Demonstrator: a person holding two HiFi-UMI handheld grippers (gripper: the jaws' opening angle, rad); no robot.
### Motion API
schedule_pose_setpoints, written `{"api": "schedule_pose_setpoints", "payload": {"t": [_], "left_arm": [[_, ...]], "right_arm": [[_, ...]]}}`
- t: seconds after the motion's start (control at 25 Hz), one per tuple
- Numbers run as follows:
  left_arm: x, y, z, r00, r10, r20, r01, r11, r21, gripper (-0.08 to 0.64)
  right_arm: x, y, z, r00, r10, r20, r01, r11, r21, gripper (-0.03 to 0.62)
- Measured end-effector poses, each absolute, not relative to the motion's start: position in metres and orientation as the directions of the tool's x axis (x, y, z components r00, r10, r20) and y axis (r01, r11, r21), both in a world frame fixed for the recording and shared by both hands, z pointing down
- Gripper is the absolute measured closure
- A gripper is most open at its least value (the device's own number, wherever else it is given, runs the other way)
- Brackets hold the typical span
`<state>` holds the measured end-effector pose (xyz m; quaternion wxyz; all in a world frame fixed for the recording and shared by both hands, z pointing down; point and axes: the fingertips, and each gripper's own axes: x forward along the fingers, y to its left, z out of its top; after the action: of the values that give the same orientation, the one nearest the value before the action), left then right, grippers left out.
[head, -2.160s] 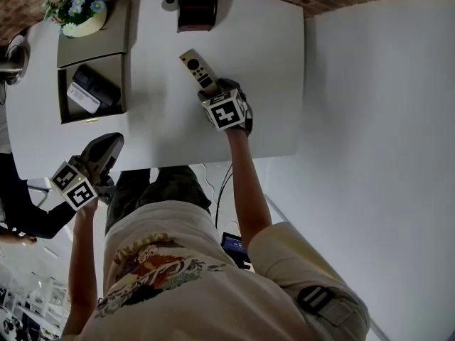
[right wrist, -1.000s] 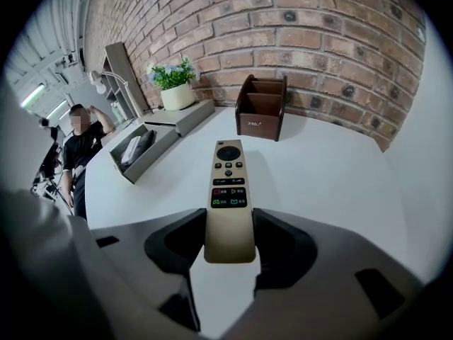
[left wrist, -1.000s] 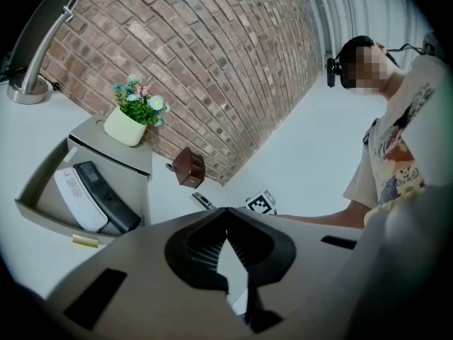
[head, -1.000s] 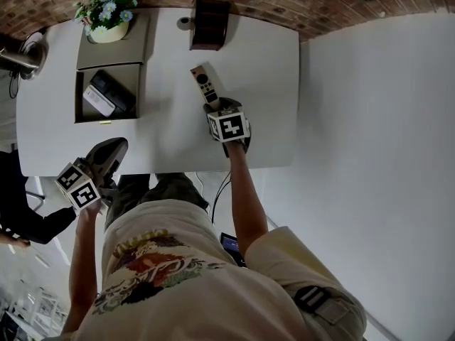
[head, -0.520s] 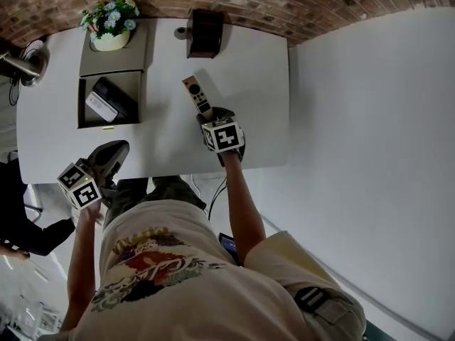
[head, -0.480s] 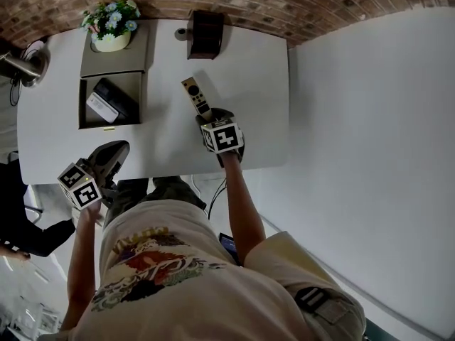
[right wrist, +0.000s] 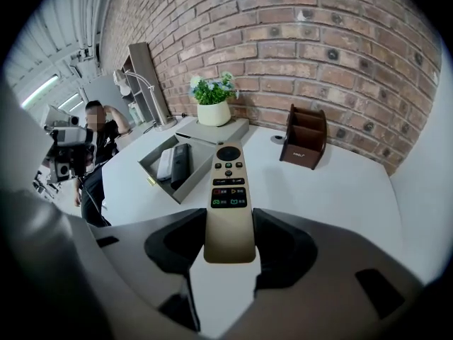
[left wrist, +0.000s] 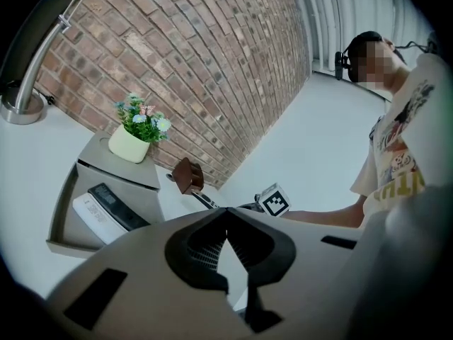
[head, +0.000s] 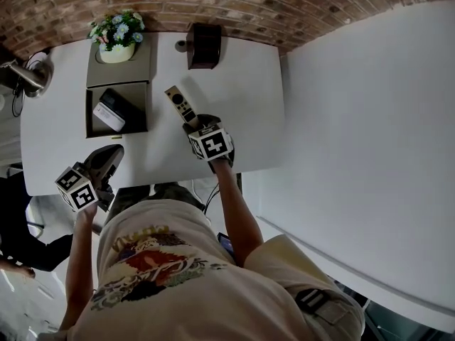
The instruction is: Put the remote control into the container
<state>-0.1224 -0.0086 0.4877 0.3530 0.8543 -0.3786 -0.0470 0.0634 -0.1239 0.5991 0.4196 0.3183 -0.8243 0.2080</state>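
Observation:
My right gripper (head: 193, 124) is shut on the near end of a slim beige remote control (head: 178, 104), over the middle of the white table. In the right gripper view the remote (right wrist: 230, 197) sticks out forward between the jaws, buttons up. The container, an open grey tray (head: 89, 112), lies left of it and holds a white remote (head: 108, 117) and a black one (head: 126, 105). My left gripper (head: 112, 153) hovers at the table's near edge below the tray; its jaws meet at the tips with nothing between them (left wrist: 226, 211).
A grey box (head: 138, 62) with a flower pot (head: 117, 38) on it stands behind the tray. A brown pen holder (head: 204, 45) sits at the back by the brick wall, a desk lamp (head: 28, 77) at the far left. Another person (right wrist: 99, 129) stands left of the table.
My right gripper has carried the remote left, closer to the tray. The left gripper has shifted a little along the table's near edge.

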Motion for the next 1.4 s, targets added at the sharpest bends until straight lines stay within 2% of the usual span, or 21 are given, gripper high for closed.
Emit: {"api": "schedule_pose_setpoints", "payload": {"t": [0.68, 1.4], "left_arm": [[-0.194, 0.007, 0.488, 0.681, -0.711, 0.175, -0.645, -0.469, 0.603, 0.555], [-0.244, 0.039, 0.513, 0.604, -0.768, 0.213, -0.681, -0.359, 0.639, 0.555]], "right_arm": [[-0.045, -0.096, 0.592, -0.502, -0.308, 0.808, -0.619, 0.78, -0.087, 0.383], [-0.126, -0.09, 0.624, -0.523, -0.2, 0.829, -0.513, 0.85, -0.118, 0.383]]}}
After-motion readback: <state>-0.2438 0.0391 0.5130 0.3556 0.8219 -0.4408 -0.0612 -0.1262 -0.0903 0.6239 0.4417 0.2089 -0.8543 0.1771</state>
